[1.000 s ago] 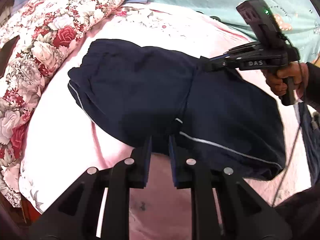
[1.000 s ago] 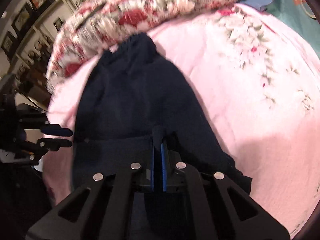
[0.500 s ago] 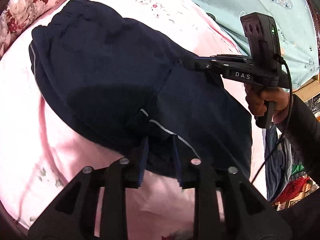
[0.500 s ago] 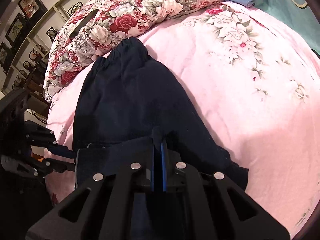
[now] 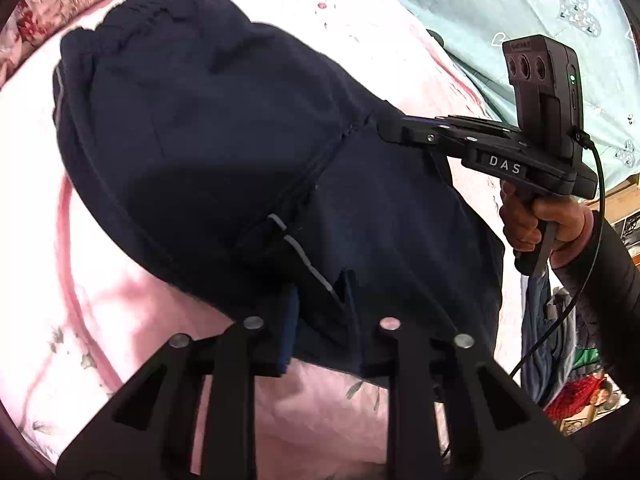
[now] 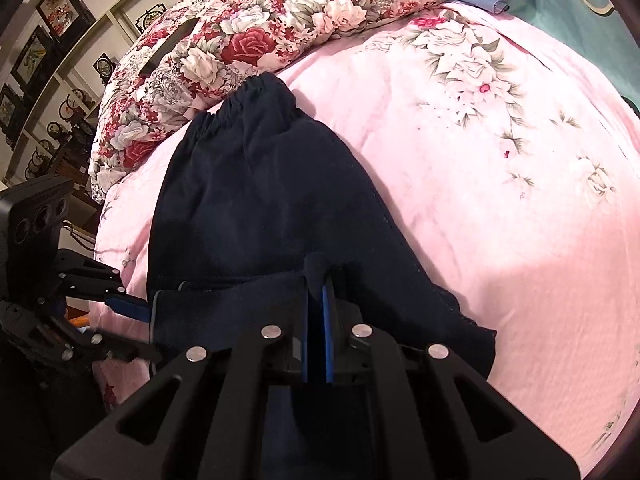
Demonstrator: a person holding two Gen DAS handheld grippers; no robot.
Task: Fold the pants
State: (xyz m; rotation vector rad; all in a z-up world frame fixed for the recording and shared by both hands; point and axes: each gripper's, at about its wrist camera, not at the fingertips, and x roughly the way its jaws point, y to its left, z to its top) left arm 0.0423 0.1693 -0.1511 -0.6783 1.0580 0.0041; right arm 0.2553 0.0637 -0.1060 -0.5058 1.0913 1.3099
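Pink floral bedspread bearing navy pants, waistband beside a rose-print pillow. Right gripper: fingers pinched on the folded pant edge. Left gripper: jaws just closing, narrow, fabric clamped between them.

1. The pants are dark navy, with a gathered elastic waistband and a thin pale stripe along a side seam.
2. They lie on the pink floral bedsheet, the waistband end just beside the red-rose pillow.
3. The end away from the pillow is doubled over, making a second layer whose edge runs across the cloth.
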